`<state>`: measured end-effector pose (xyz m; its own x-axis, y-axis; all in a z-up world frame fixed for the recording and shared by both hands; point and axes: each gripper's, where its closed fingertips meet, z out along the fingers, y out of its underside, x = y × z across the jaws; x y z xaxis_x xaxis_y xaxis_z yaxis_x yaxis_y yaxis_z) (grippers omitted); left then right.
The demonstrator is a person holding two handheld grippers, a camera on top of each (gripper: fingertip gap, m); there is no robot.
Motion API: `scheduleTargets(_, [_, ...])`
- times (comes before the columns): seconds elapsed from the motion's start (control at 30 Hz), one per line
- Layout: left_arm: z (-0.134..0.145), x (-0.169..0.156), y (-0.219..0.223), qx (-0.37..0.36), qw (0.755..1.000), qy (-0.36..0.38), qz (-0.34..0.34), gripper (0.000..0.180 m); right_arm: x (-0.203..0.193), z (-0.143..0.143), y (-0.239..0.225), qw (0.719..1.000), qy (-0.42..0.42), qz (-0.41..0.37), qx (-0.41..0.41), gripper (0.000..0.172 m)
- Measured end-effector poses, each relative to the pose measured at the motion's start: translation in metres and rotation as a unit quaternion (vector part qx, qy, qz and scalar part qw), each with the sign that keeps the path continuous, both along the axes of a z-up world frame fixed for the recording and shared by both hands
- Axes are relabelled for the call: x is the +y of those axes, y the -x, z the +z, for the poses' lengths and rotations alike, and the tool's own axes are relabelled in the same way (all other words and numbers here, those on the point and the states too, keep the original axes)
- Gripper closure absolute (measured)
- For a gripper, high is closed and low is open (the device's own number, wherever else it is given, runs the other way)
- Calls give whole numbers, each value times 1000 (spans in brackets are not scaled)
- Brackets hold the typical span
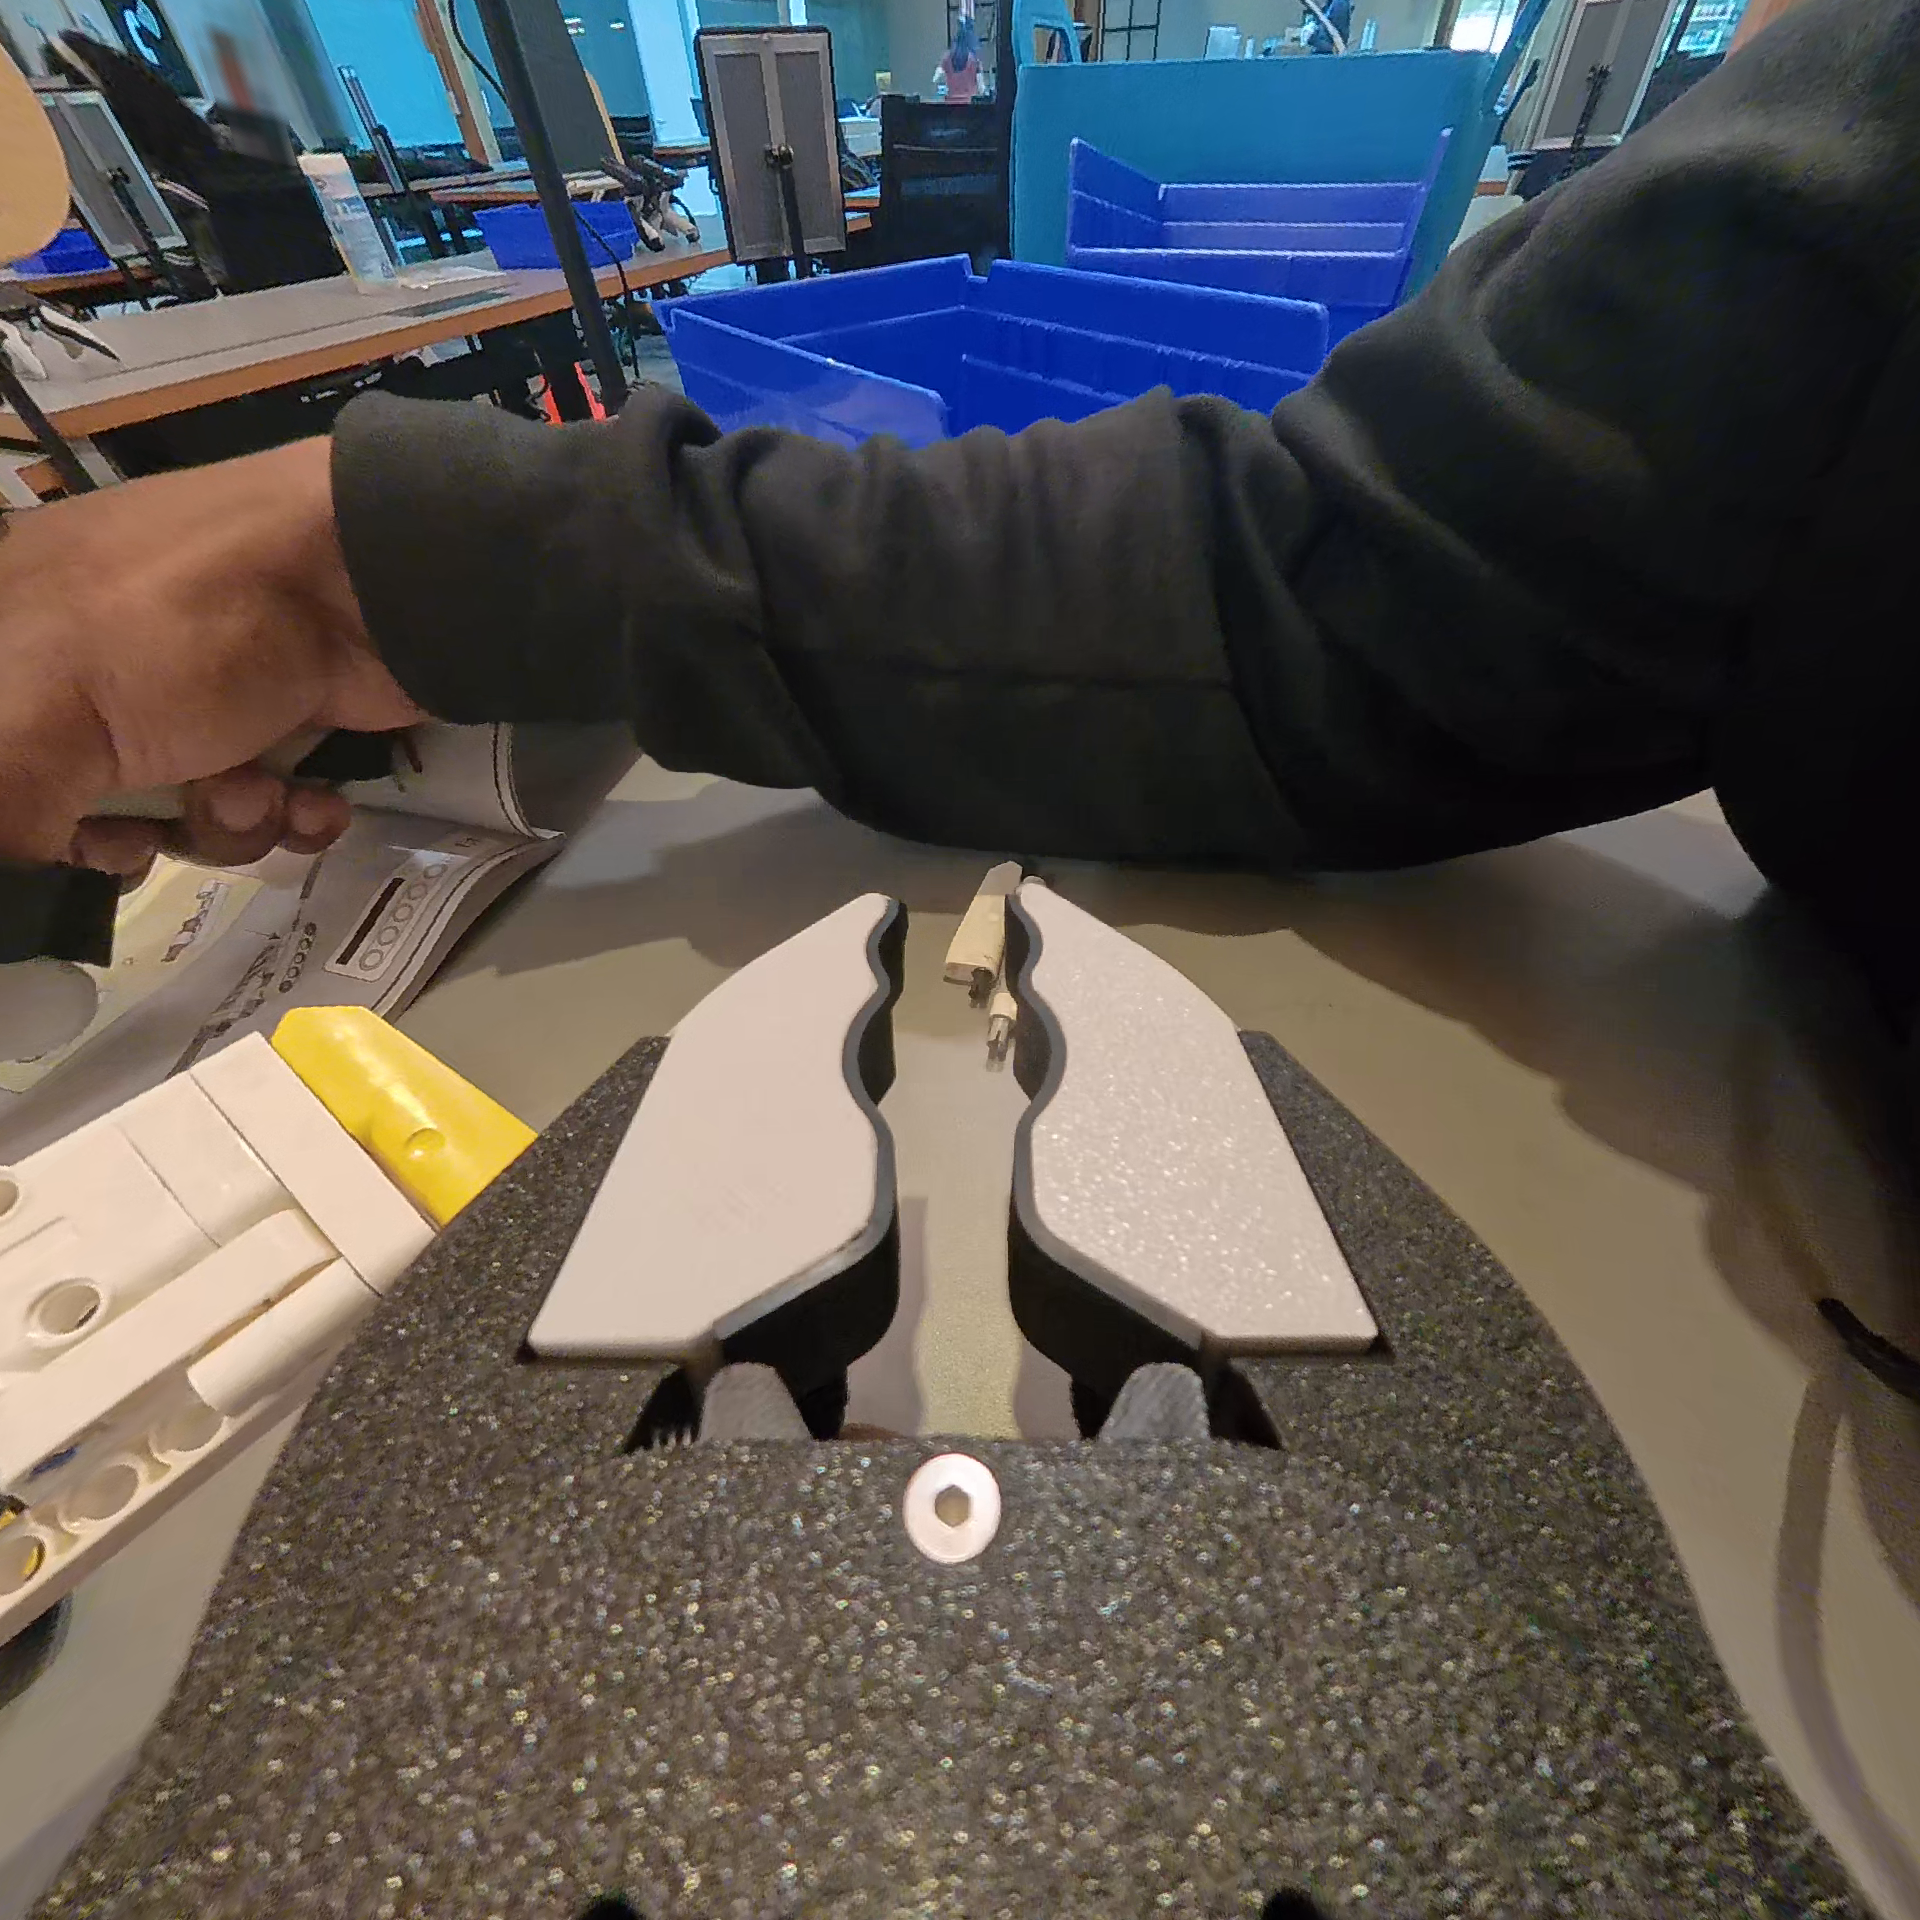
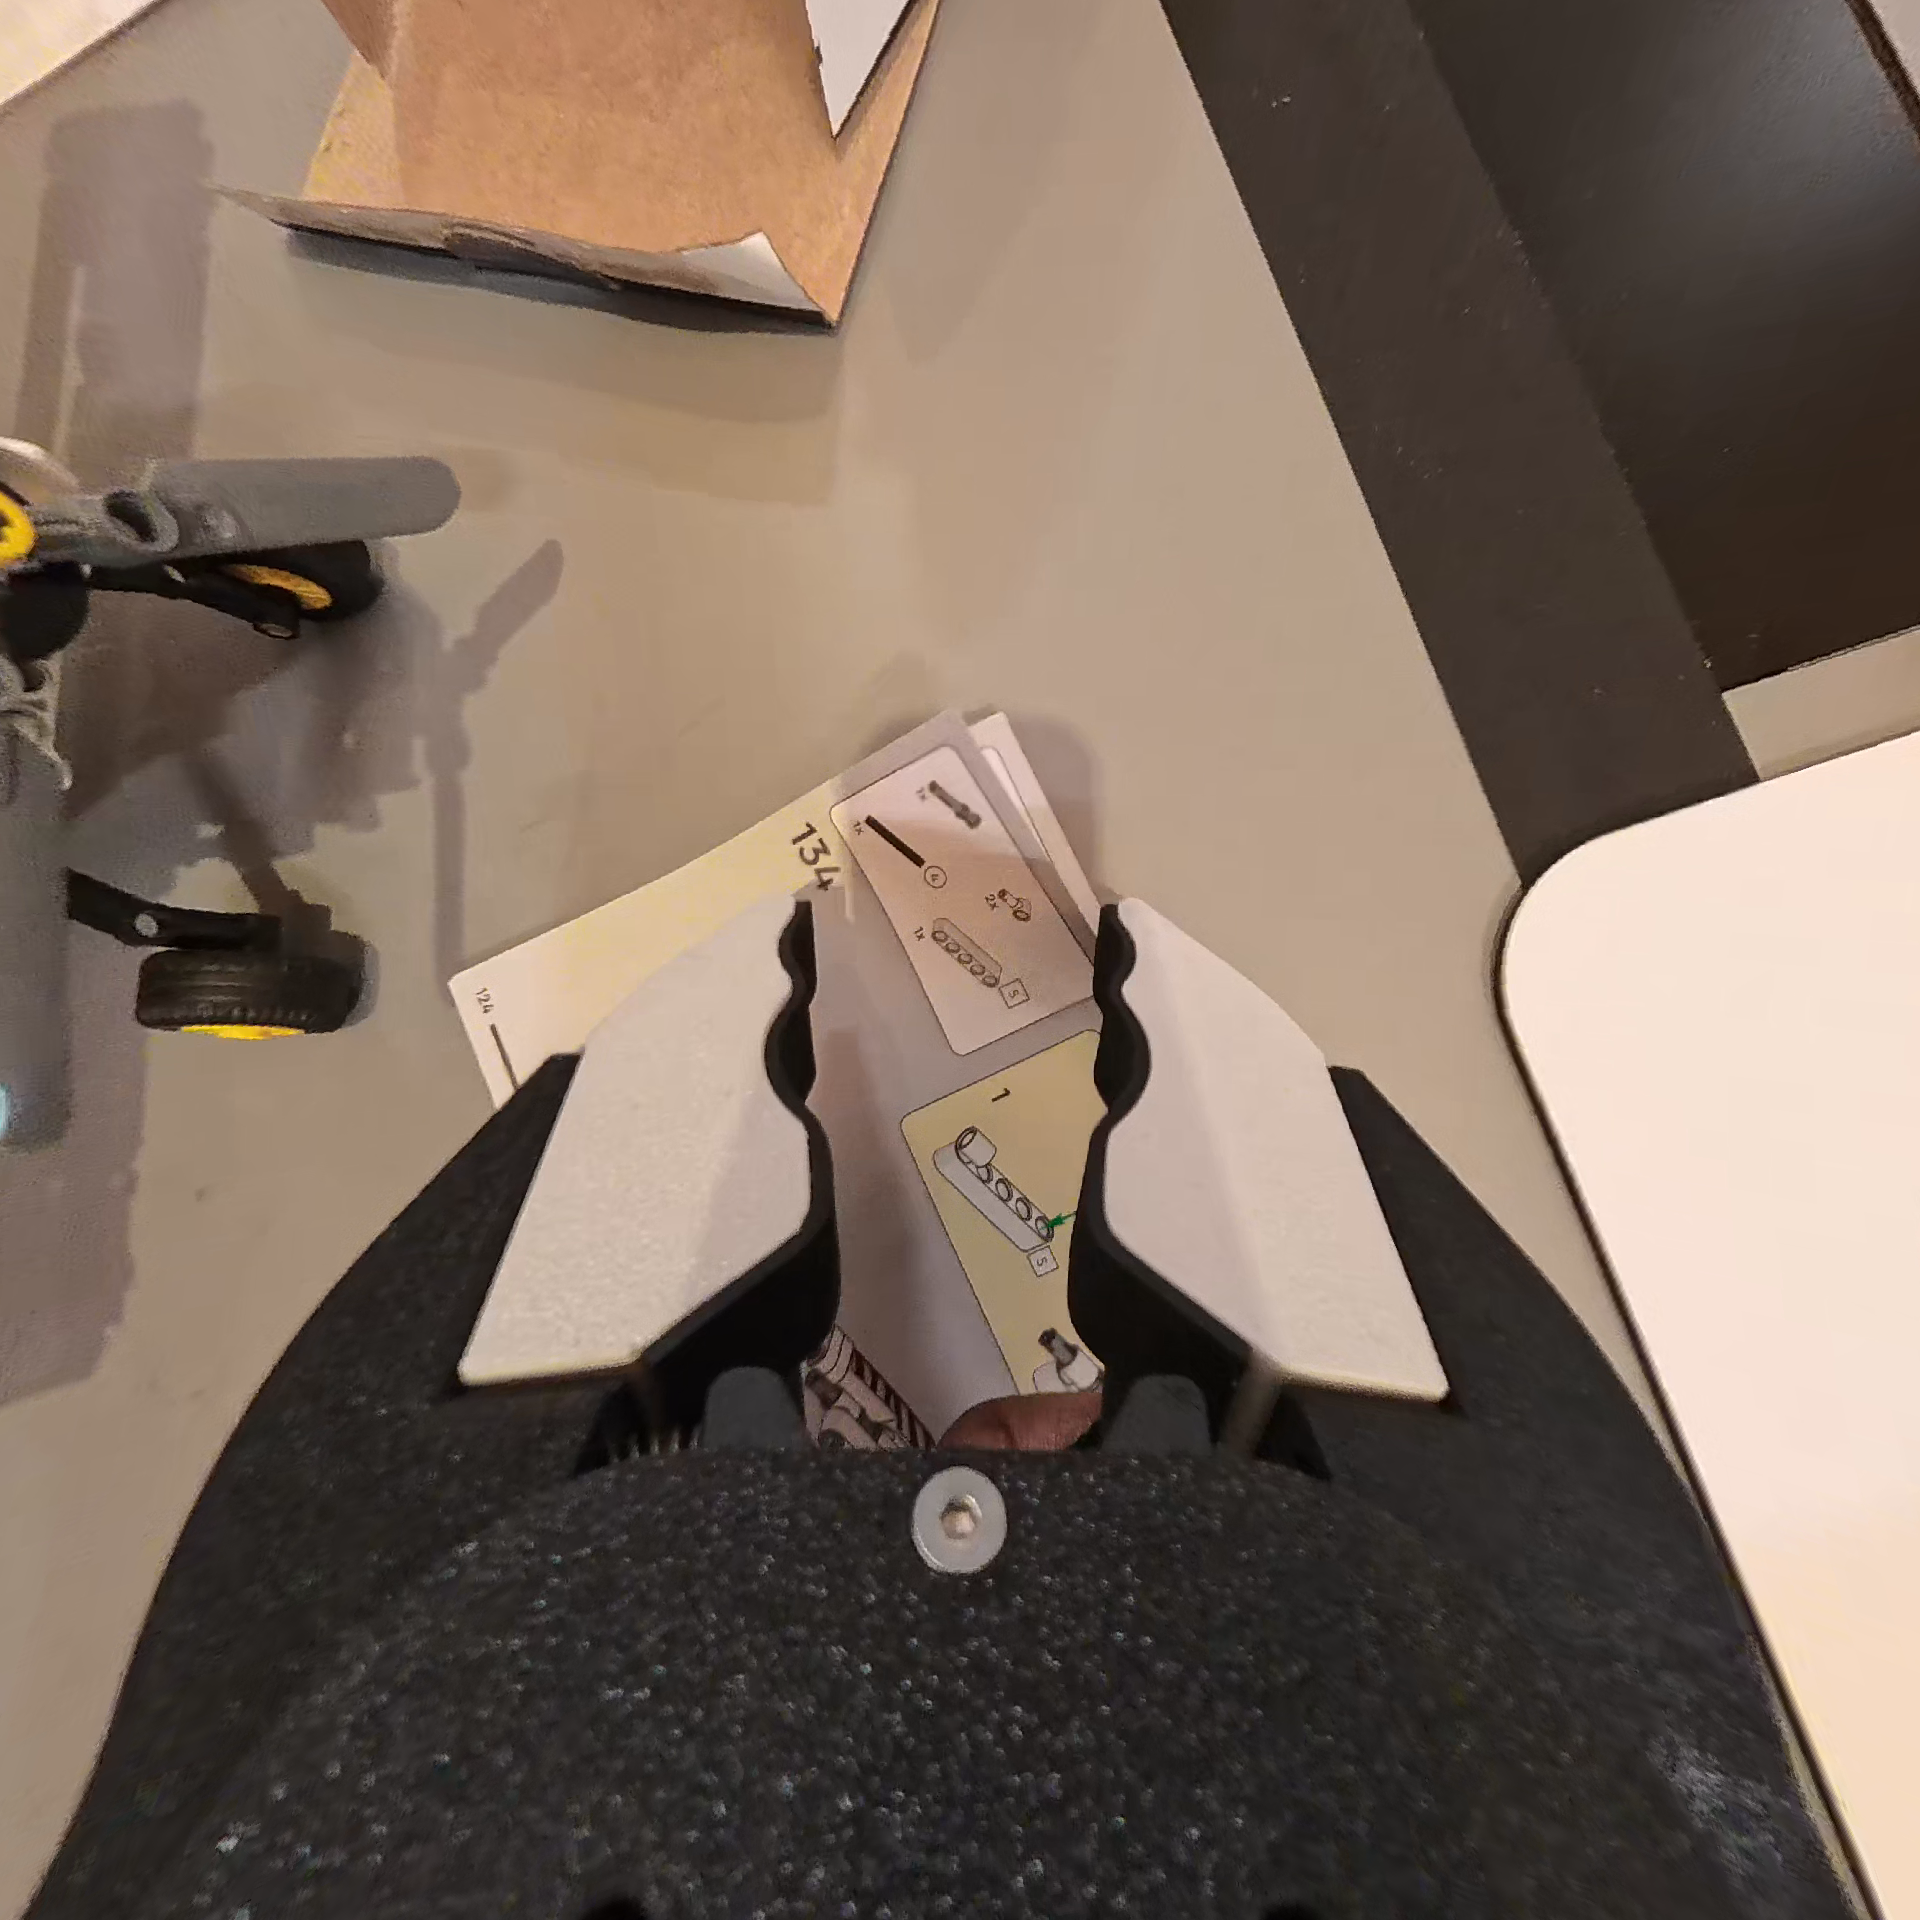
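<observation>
In the left wrist view my left gripper [image 1: 954, 914] hovers low over the grey table [image 1: 1455, 1039]. A small beige piece with a thin white pin [image 1: 979, 940] lies between the tips, close against the right finger [image 1: 1143, 1101]. The left pad stands clear of it, so the jaws are open. My right gripper [image 2: 954, 914] is open over an open instruction booklet [image 2: 665, 935]. A raised grey page [image 2: 966, 914] stands between its fingers, and neither pad presses on it. The hand [image 1: 156, 675] holding that gripper and a black sleeve [image 1: 1039, 623] cross the left wrist view above the booklet [image 1: 416, 914].
A white and yellow brick model [image 1: 260, 1174] lies at the lower left. A grey model with black and yellow wheels [image 2: 249, 987] stands left of the booklet. An open cardboard box [image 2: 582, 135] is ahead, and a white tabletop [image 2: 1714, 1143] is to the right. Blue bins [image 1: 987, 343] stand beyond. One gripper's finger ends stand about 30 cm off the other's.
</observation>
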<state>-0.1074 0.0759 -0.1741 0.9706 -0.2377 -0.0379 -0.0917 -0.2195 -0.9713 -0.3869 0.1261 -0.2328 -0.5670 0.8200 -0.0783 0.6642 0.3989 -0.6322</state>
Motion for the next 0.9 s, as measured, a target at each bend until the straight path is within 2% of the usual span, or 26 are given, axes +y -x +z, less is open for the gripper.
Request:
scheduleTargets(0.27, [0,0,1,0,1000,1,1,162,3,2,-5,1000,-27,14,9,128])
scheduleTargets(0.7, [-1,0,1,0,1000,2,1,162,13,9,-8,995,-78,42,42,165])
scheduleTargets(0.9, [-1,0,1,1,1000,2,0,162,14,8,-7,991,-110,56,59,168])
